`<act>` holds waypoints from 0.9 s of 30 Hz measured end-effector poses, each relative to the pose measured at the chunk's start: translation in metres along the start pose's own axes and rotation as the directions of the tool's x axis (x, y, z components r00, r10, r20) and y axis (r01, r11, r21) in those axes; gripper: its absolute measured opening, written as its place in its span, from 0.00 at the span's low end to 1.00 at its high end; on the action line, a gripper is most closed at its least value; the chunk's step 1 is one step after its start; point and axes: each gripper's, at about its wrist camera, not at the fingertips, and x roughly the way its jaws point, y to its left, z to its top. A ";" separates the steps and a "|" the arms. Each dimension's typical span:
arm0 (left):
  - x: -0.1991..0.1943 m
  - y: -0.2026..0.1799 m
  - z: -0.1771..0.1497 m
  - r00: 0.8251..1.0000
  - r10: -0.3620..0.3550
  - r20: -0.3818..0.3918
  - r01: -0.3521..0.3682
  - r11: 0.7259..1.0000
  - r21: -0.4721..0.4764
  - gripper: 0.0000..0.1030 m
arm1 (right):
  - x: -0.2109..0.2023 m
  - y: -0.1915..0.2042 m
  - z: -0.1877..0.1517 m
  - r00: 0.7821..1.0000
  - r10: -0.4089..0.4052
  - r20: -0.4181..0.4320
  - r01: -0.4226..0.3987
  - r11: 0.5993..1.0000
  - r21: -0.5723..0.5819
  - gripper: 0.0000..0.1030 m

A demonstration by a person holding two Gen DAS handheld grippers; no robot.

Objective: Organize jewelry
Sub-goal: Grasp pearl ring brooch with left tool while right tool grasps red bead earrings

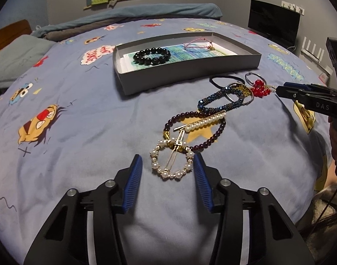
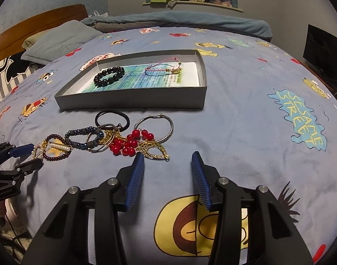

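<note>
A grey box (image 1: 190, 75) (image 2: 133, 103) on the bed holds a black bead bracelet (image 1: 152, 55) (image 2: 109, 75) and a pink cord bracelet (image 1: 197, 44) (image 2: 164, 66). In front of it lies a pile of jewelry. My left gripper (image 1: 167, 165) is open, its fingers on either side of a round pearl hair clip (image 1: 171, 161), low over the bed. Beyond lie a pearl bar clip (image 1: 206, 122), a dark purple bead bracelet (image 1: 195, 130), a blue beaded bracelet (image 1: 221, 99) and red beads (image 1: 260, 89) (image 2: 128, 143). My right gripper (image 2: 167, 164) is open and empty, just right of a gold filigree piece (image 2: 153, 150).
A black hair tie (image 2: 112, 118) and silver bangle (image 2: 155, 128) lie near the box's front wall. Pillows (image 2: 58, 39) and a wooden headboard (image 2: 35, 22) are at the left, a folded blanket (image 2: 179, 19) at the far edge, a dark monitor (image 1: 273, 19) at the right.
</note>
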 end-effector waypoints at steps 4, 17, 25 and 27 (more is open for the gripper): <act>0.001 -0.002 0.001 1.000 -0.006 -0.005 0.006 1.000 0.018 0.39 | -0.001 0.000 0.000 1.000 0.011 0.000 -0.011 1.000 -0.003 0.38; -0.002 -0.007 0.004 1.000 -0.006 0.001 0.006 0.999 0.041 0.38 | 0.009 -0.003 0.006 0.998 0.061 -0.009 -0.061 0.997 0.040 0.38; 0.000 -0.006 0.004 1.000 -0.006 -0.003 0.006 0.999 0.038 0.38 | 0.011 0.001 0.007 0.997 0.075 -0.013 -0.074 0.997 0.035 0.09; 0.000 -0.006 0.003 1.000 -0.006 -0.003 0.006 0.999 0.038 0.38 | 0.010 0.001 0.007 0.997 0.079 -0.010 -0.079 0.996 0.033 0.07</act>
